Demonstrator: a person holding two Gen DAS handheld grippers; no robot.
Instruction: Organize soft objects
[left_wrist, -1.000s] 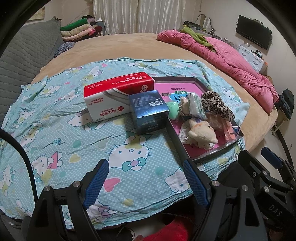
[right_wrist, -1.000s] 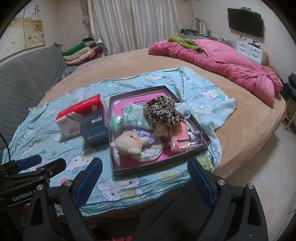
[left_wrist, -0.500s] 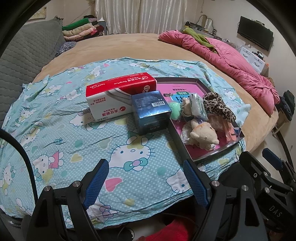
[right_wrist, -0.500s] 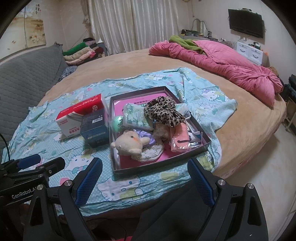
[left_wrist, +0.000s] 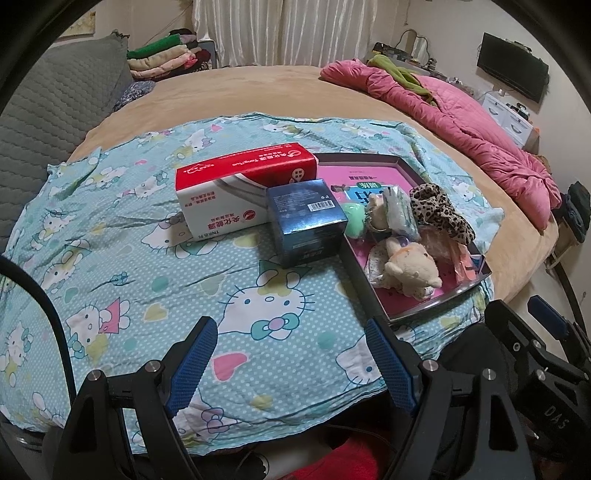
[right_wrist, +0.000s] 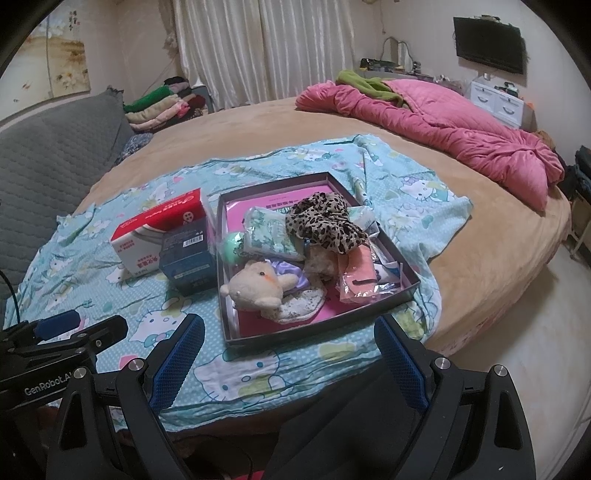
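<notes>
A dark tray with a pink lining sits on a Hello Kitty cloth on the bed. In it lie a cream plush toy, a leopard-print cloth, a green patterned pack, a mint ball and a peach packet. The tray and plush also show in the left wrist view. My left gripper is open and empty, over the cloth's near edge. My right gripper is open and empty, just before the tray.
A red-and-white tissue box and a blue box stand left of the tray. A pink quilt lies at the bed's far right. A grey padded headboard and folded clothes are at the left.
Both views have shifted only slightly; the left gripper has edged a little forward and right. Both grippers stay open and empty. Nothing on the bed has moved.
</notes>
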